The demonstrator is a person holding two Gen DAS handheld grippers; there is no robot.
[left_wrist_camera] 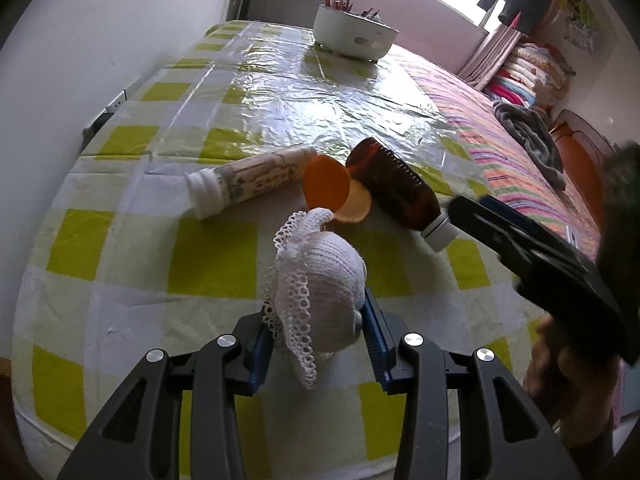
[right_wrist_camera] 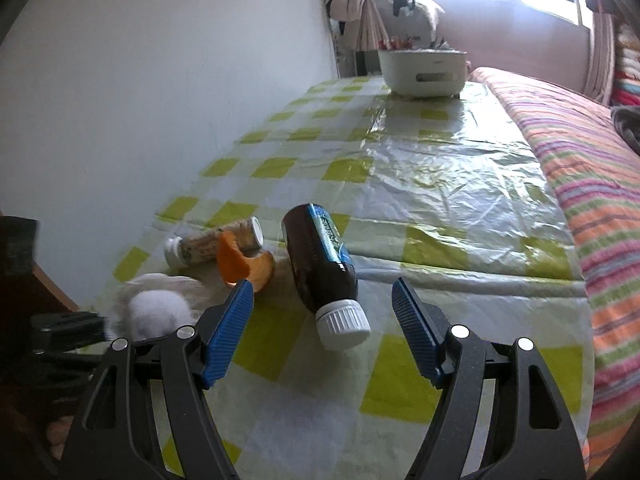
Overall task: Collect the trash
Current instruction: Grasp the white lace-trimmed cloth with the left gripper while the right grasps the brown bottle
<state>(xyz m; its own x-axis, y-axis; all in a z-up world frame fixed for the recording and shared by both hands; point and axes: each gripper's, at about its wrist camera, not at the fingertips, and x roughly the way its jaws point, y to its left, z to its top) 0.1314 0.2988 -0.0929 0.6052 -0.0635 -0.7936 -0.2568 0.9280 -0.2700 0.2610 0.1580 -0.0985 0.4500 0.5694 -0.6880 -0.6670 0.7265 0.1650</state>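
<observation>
My left gripper is shut on a white foam fruit net and holds it just above the checked tablecloth. Beyond it lie an orange peel, a clear bottle with a white cap and a brown bottle with a white cap, all on their sides. My right gripper is open, its blue pads either side of the brown bottle's cap end. The peel, the clear bottle and the net lie to its left.
A white tub holding small items stands at the table's far end; it also shows in the right wrist view. A striped bed cover runs along the right edge. A white wall borders the left.
</observation>
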